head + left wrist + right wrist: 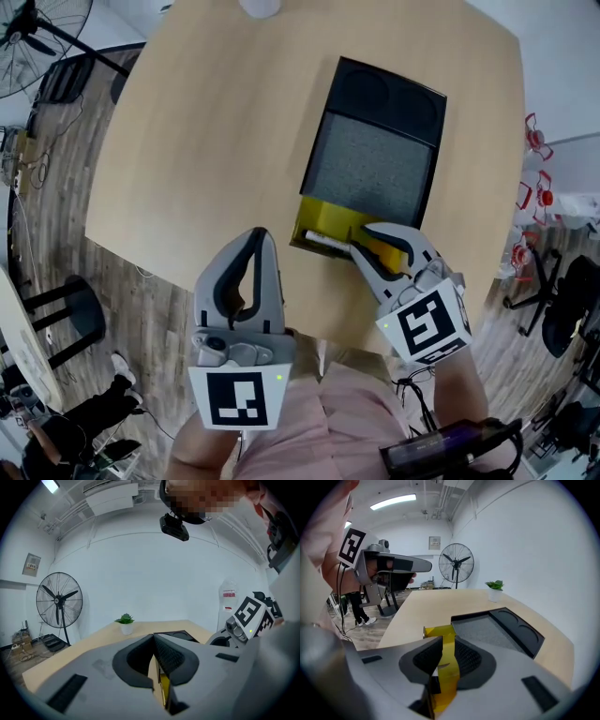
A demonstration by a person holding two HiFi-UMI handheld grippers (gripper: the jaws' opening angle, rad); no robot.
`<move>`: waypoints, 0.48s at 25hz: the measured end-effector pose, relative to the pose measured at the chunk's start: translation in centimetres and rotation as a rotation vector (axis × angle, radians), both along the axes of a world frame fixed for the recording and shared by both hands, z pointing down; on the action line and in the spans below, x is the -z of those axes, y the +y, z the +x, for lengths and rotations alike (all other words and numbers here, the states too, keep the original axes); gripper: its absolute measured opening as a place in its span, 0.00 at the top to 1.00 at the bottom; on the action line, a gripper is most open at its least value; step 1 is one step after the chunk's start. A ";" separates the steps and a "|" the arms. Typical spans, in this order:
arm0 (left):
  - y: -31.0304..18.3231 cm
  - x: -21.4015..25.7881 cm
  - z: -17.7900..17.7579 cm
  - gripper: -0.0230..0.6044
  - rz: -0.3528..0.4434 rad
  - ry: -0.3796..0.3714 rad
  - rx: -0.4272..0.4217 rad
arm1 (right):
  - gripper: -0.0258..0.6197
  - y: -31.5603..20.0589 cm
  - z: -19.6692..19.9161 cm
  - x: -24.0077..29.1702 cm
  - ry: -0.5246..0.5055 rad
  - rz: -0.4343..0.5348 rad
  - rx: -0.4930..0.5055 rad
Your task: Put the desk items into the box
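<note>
A small yellow box (323, 223) lies at the near edge of a black tray (389, 94) with a grey felt floor, and a white item (326, 240) shows inside it. My right gripper (364, 234) is shut on a yellow flap of that box (446, 667), which runs up between the jaws to the box (438, 631). My left gripper (259, 234) hangs over the table's near edge, left of the box, jaws shut with nothing between them (153, 637). A sliver of the yellow box (165, 691) shows past them.
The wooden table (216, 122) carries a small potted plant (260, 6) at its far edge. A standing fan (37, 42) and cables are on the floor at the left. Red-marked chairs (534, 197) stand at the right. A person stands at the lower left.
</note>
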State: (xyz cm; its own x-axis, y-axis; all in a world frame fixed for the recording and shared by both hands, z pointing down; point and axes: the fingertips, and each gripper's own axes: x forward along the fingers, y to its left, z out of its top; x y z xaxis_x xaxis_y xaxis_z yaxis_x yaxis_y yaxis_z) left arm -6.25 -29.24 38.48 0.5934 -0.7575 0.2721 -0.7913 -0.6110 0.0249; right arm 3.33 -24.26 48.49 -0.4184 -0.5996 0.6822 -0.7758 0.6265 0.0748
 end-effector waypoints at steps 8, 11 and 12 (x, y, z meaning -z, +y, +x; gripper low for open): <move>1.1 6.0 -1.9 0.95 0.133 0.071 0.017 | 0.86 -0.8 -1.4 7.5 -0.016 0.206 -0.054; 1.5 9.4 -2.4 0.95 0.200 0.115 0.015 | 0.90 -0.5 -2.3 11.8 -0.071 0.315 -0.099; 1.8 10.5 -2.4 0.95 0.217 0.130 0.013 | 0.92 -0.3 -2.6 13.4 -0.090 0.355 -0.114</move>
State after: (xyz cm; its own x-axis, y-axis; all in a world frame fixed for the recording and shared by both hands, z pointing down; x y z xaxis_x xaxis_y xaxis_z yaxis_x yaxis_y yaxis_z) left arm -8.67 -27.40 27.94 0.6029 -0.7974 0.0248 -0.7976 -0.6032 -0.0038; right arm 0.73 -24.57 35.11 -0.3842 -0.8380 0.3876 -0.8523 0.4833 0.2000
